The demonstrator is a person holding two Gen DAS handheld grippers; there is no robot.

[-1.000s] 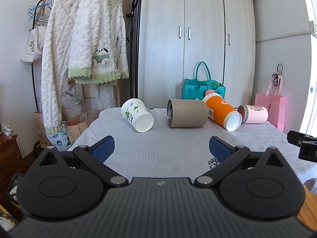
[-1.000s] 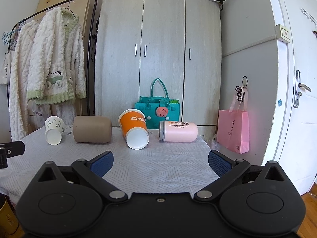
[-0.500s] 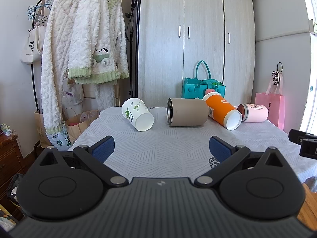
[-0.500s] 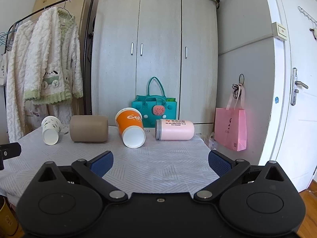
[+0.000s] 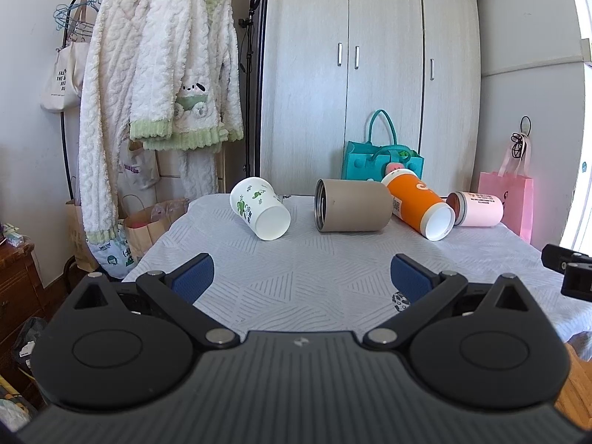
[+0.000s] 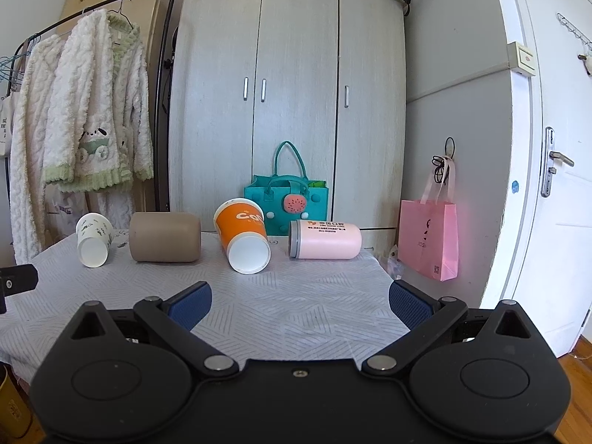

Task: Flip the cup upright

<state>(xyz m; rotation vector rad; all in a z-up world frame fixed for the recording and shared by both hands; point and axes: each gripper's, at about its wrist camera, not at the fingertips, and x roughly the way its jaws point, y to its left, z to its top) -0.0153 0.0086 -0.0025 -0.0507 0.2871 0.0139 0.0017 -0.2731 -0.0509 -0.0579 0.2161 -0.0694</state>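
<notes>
— Since a second ago, has anything moved?

— Only the right-hand camera: its view has crept a little nearer to the table (image 6: 296,296), so the cups look larger. All four lie where they did, on their sides in a row at the far end.

— Name them.

— From the left: white cup (image 5: 260,208) with green leaf prints, mouth toward the camera; tan cup (image 5: 351,205), steel-lined mouth facing left; orange cup (image 6: 243,235), touching the tan one in the left view, with white lettering that starts "Co" and a small QR code; pink cup (image 6: 325,239), grey rim to the left, bearing a line of small orange print too fine to read.

— And the grippers?

— Left gripper (image 5: 301,277) is spread wide, blue pads (image 5: 193,277) holding nothing, above the near cloth and well short of the cups. Right gripper (image 6: 299,303) is likewise spread wide, bare, touching nothing.

— Behind them?

— Teal bag (image 6: 286,199), grey wardrobe (image 6: 292,103), pink bag (image 6: 431,238).
</notes>
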